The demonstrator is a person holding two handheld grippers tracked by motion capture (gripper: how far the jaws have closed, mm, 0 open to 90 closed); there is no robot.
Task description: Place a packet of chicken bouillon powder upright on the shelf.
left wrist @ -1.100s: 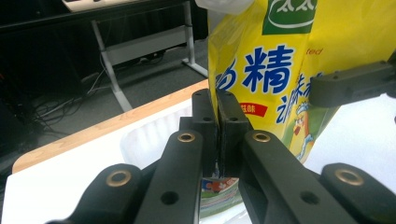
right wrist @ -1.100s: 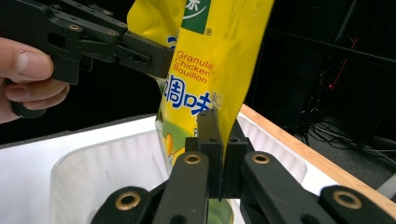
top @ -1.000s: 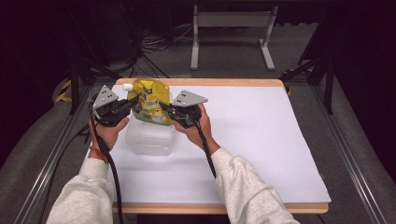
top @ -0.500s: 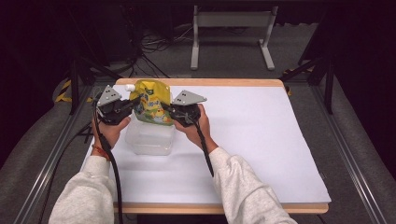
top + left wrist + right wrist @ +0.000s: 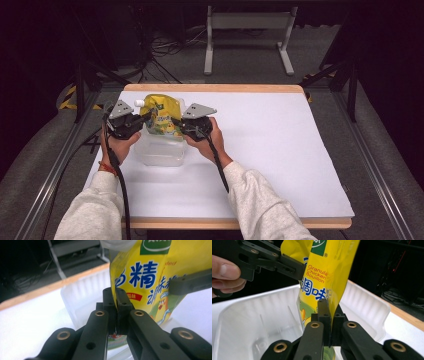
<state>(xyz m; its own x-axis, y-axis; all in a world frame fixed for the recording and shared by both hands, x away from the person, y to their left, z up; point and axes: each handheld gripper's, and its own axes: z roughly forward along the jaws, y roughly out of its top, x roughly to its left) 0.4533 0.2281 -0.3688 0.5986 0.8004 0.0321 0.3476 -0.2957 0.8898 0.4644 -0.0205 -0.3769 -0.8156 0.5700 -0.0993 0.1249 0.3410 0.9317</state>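
A yellow stand-up pouch of chicken bouillon (image 5: 163,114) with a white cap hangs upright over a clear plastic tub (image 5: 161,152). My left gripper (image 5: 144,119) is shut on the pouch's left edge (image 5: 140,287), its jaws pinched together on the seam. My right gripper (image 5: 176,121) is shut on the opposite edge (image 5: 324,272). In the right gripper view the pouch's bottom hangs inside the tub (image 5: 252,322), and the left gripper (image 5: 298,268) clamps the far edge above it.
The tub rests on a white table top (image 5: 280,150) with a wooden rim, near its left back part. A metal stand (image 5: 247,22) and cables lie on the dark floor beyond the table.
Both grippers have moved slightly back and down with the pouch held between them, over the tub.
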